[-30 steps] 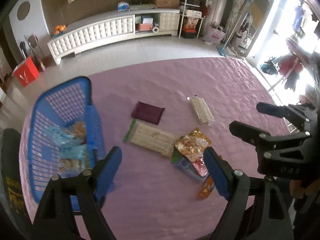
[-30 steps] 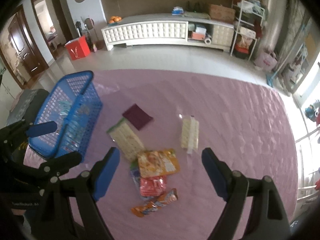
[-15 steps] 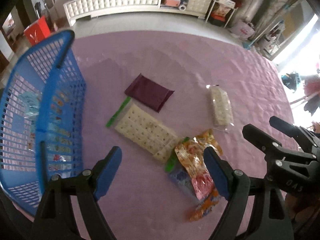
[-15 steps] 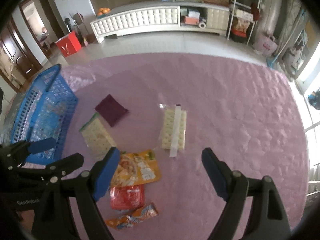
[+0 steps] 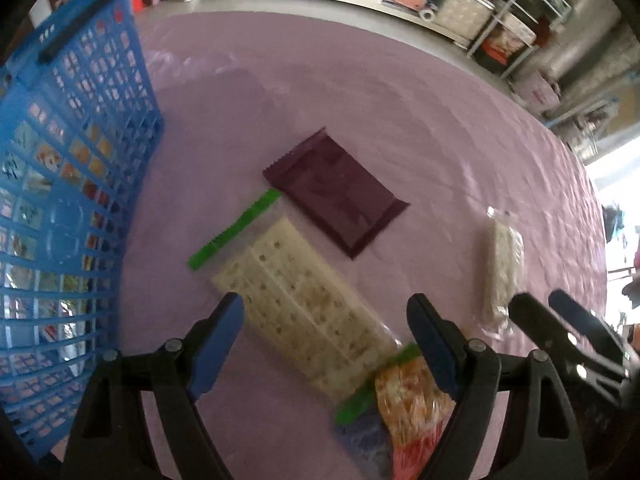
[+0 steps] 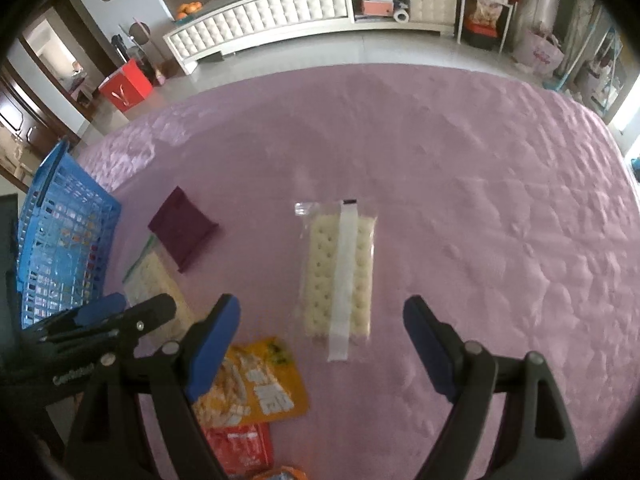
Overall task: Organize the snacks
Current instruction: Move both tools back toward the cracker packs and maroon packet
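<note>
My left gripper (image 5: pixel 326 344) is open and empty, hovering just above a green-edged cracker pack (image 5: pixel 300 304) on the pink cloth. A dark purple packet (image 5: pixel 336 196) lies beyond it. A blue basket (image 5: pixel 60 184) holding several snack bags stands at the left. My right gripper (image 6: pixel 320 344) is open and empty, just short of a clear cracker pack (image 6: pixel 340 272), also in the left wrist view (image 5: pixel 502 268). An orange bag (image 6: pixel 252 380) and a red bag (image 6: pixel 240 444) lie by the right gripper's left finger.
The pink quilted cloth (image 6: pixel 480 200) covers the table and ends at its far edge. Beyond are a white cabinet (image 6: pixel 280 8), a red box (image 6: pixel 126 88) and shelves. The basket shows at left in the right wrist view (image 6: pixel 60 248).
Both grippers have moved forward and down toward the snacks. The left one now hovers over the green-edged cracker pack; the right one has closed in on the clear cracker pack.
</note>
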Tool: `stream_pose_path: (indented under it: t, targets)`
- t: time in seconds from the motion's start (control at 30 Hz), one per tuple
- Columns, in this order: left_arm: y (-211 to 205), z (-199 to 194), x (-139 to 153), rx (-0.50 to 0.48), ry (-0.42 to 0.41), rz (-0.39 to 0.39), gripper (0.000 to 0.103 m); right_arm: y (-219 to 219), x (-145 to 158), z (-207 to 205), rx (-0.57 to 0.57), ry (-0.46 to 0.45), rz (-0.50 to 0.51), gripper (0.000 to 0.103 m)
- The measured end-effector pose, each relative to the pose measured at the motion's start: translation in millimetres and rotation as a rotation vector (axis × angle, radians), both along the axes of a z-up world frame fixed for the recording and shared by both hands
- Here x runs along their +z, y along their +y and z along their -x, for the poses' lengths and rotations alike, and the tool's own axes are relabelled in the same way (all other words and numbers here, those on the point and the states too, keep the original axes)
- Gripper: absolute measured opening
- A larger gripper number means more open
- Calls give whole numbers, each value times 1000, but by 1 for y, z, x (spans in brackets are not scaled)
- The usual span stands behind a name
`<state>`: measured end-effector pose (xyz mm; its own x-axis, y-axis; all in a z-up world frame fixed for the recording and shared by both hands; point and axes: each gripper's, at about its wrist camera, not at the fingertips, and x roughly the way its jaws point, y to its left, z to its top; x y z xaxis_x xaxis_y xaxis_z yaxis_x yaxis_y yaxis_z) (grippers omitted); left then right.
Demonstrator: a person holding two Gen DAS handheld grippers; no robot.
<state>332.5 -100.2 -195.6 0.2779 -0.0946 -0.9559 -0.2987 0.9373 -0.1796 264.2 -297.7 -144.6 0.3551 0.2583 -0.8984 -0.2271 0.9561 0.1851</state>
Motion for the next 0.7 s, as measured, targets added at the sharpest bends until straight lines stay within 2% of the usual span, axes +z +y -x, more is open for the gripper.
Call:
stream_pose_path:
  t: [0.07, 0.17, 0.23, 0.4, 0.53, 0.6, 0.7]
  targets:
    - [0, -2, -4, 25, 12, -20, 82, -1, -3, -2, 0, 4, 0, 87]
    - [-1, -1, -6, 68, 13, -100, 82, -6, -7, -2, -7, 13, -23, 87]
    - [0, 2, -16, 87, 46, -97, 82, -10, -10, 0, -8, 17, -28, 87]
    - [1, 7, -17, 138, 41, -107, 82, -20, -13, 5, -15, 33, -22, 87]
    - [-6, -5, -18, 99, 106, -134, 81, -28, -11, 10, -31, 36, -22, 87]
    - [-11, -8, -14, 51, 94, -139, 71, -33, -9, 12, -39, 32, -16, 87]
    - [-13, -5, -12, 15, 76, -118, 67, -36, -7, 12, -48, 26, -7, 87]
